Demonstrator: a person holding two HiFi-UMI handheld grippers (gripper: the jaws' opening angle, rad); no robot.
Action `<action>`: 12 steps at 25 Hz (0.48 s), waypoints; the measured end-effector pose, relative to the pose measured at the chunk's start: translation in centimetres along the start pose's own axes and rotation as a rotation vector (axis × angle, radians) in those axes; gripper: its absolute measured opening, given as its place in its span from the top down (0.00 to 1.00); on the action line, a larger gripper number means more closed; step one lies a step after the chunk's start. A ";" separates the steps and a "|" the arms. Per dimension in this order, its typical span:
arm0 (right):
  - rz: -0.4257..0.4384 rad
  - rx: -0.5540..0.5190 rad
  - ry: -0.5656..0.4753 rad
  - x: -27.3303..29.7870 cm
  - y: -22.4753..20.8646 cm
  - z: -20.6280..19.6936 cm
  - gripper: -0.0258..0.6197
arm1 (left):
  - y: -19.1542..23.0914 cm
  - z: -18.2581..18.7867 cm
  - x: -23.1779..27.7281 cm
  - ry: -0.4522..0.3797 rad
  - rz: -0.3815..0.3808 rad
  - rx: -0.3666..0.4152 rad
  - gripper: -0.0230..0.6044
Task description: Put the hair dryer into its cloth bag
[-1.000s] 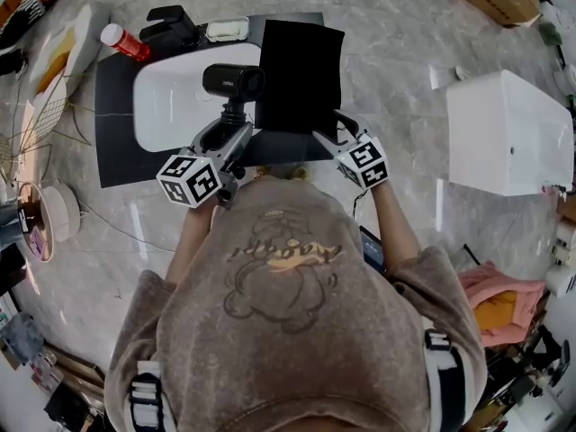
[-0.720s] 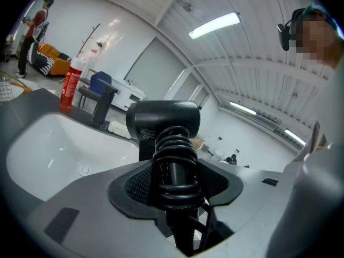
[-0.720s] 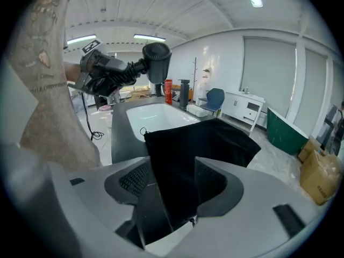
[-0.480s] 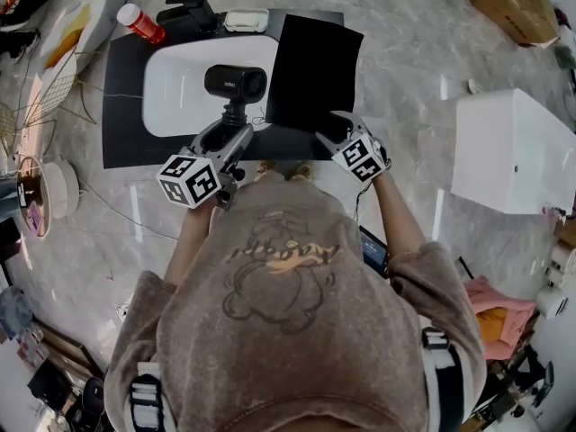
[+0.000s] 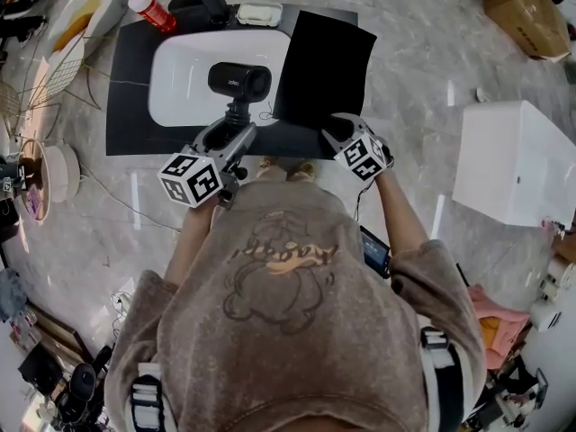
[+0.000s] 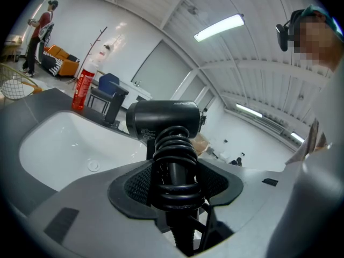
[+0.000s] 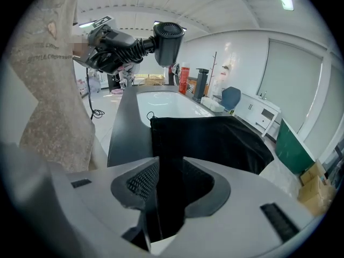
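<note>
Grey marbled floor surrounds a black countertop with a white basin sunk into it; a red bottle stands at the counter's far left corner, and a white box sits well apart on the floor to the right. Above the basin's near edge, the left gripper is clamped on the handle of the hair dryer, its pads pressing on the cord coiled round that handle; the dryer's black barrel is held up crosswise over the basin. Just right of the basin, the black cloth bag lies flat on the countertop; the right gripper tilts down at the bag's near edge, its jaws closing with the cloth between them.
</note>
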State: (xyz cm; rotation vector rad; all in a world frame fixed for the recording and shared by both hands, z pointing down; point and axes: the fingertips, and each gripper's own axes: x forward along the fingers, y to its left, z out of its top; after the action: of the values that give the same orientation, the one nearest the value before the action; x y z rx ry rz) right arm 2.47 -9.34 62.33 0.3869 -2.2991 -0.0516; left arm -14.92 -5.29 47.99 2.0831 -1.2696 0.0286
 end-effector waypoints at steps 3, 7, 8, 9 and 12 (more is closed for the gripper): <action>0.008 -0.006 0.006 0.0 0.1 0.0 0.81 | 0.0 -0.2 -0.3 -0.001 0.005 -0.002 0.57; 0.009 -0.005 0.006 0.0 0.1 0.0 0.92 | 0.0 -0.4 -0.4 0.000 0.010 -0.008 0.57; 0.009 0.001 0.006 0.1 0.1 0.0 0.92 | 0.0 -0.4 -0.4 0.001 0.009 -0.008 0.57; 0.008 0.009 0.006 0.1 0.0 0.0 0.93 | 0.0 -0.4 -0.5 0.001 0.009 -0.007 0.57; 0.010 0.047 -0.003 0.1 -0.2 0.2 0.94 | -0.1 -0.4 -0.6 0.003 0.004 -0.004 0.57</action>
State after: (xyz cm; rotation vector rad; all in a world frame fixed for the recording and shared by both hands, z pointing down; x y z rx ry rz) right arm 2.33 -9.55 62.21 0.3999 -2.3088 0.0064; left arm -15.01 -4.59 48.02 2.0770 -1.2711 0.0306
